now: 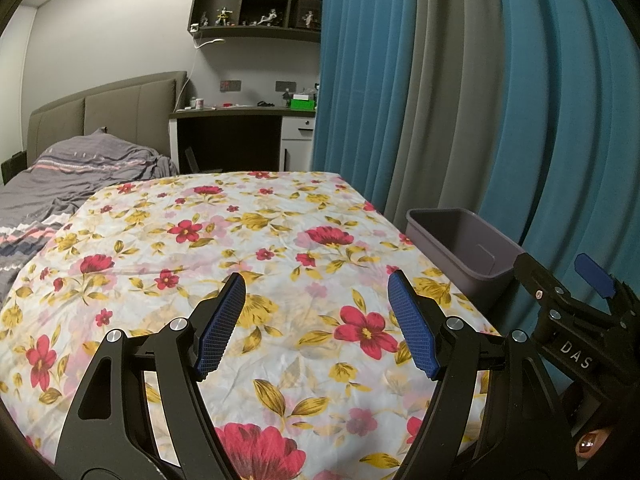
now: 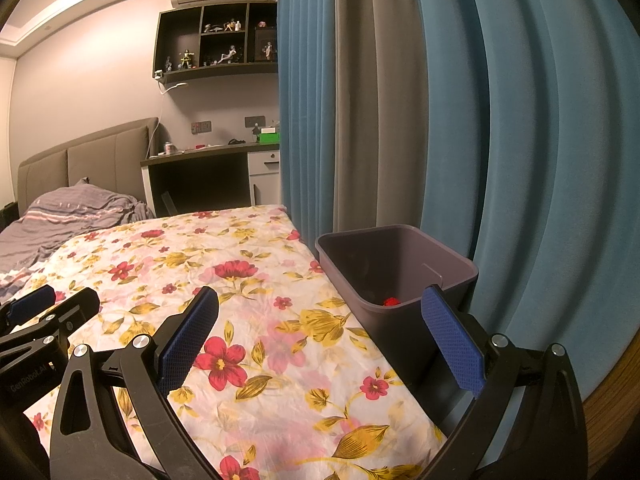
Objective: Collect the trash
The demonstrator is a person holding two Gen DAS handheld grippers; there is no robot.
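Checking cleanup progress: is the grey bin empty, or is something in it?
Not empty. The right wrist view shows a small red item at the bottom of the grey bin; what it is cannot be told.

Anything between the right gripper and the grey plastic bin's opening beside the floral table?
Nothing visible. The right gripper is open and empty, the grey plastic bin open-topped just ahead, with something small and red already inside.

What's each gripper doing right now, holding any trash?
Left gripper: open, nothing between its pads, over the floral cloth.
Right gripper: open, empty, beside the grey bin.
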